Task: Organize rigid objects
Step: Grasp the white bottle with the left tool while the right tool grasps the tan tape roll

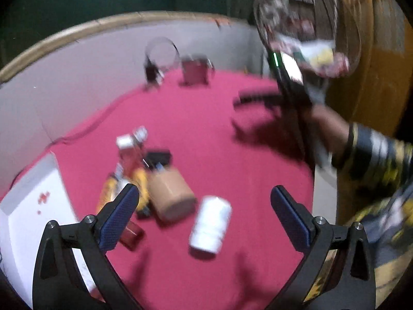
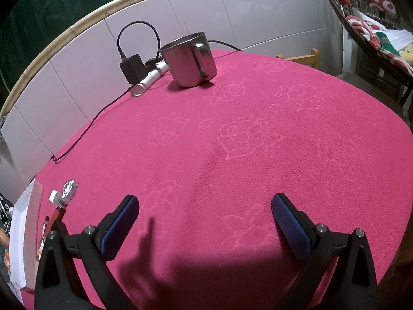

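The left wrist view is smeared by motion blur, so labels and small shapes in the pile at the near left cannot be read. The white box (image 1: pixel 28 206) at the left edge is cut off by the frame in both views.

The left gripper (image 1: pixel 204 214) hangs over the near part of the bench (image 1: pixel 206 118), its fingers (image 1: pixel 120 214) spread wide with nothing between them. The right gripper (image 2: pixel 205 226) is likewise wide open and empty above bare pink cloth; in the left view it shows as a dark blur (image 1: pixel 258 100) at the far right, with a striped sleeve (image 1: pixel 374 155) behind it.

A white bottle (image 1: pixel 210 226) lies on its side between the left fingers in the picture, near them. Just left of it lies a tan jar (image 1: pixel 171 193), touching a heap of small items: a red bottle (image 1: pixel 129 157) with a white cap, yellow packets (image 1: pixel 140 183) and something black (image 1: pixel 158 157).

At the far side stands a steel mug (image 2: pixel 191 59), upright, with a black charger (image 2: pixel 131 68) and a white tube (image 2: pixel 149 80) just left of it.
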The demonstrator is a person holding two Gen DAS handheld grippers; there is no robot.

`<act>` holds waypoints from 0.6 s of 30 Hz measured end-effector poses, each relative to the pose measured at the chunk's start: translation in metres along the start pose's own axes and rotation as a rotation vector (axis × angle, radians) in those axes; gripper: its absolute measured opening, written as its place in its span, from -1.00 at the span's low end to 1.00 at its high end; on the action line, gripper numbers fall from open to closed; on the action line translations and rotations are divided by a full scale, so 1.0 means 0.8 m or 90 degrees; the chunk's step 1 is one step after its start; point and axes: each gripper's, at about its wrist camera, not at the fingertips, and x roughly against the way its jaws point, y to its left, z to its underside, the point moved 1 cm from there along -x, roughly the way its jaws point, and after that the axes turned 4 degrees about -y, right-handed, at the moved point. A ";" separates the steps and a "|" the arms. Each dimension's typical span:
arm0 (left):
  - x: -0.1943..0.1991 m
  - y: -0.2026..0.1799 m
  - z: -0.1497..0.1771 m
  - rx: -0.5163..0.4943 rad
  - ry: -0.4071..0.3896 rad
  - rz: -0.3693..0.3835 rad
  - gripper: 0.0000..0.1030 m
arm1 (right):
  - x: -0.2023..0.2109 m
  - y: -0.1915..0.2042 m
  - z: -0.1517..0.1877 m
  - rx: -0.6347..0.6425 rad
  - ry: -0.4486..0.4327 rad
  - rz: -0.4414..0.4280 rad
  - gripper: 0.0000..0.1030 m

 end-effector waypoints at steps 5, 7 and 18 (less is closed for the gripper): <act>-0.038 -0.016 0.022 0.005 0.075 0.028 0.83 | 0.000 0.000 0.000 -0.002 -0.001 -0.003 1.00; -0.044 -0.014 0.030 0.016 0.088 0.034 0.66 | 0.000 0.000 0.000 -0.003 -0.001 -0.003 1.00; -0.058 -0.003 0.038 0.037 0.121 0.017 -0.29 | 0.001 0.000 0.000 -0.004 -0.002 -0.003 1.00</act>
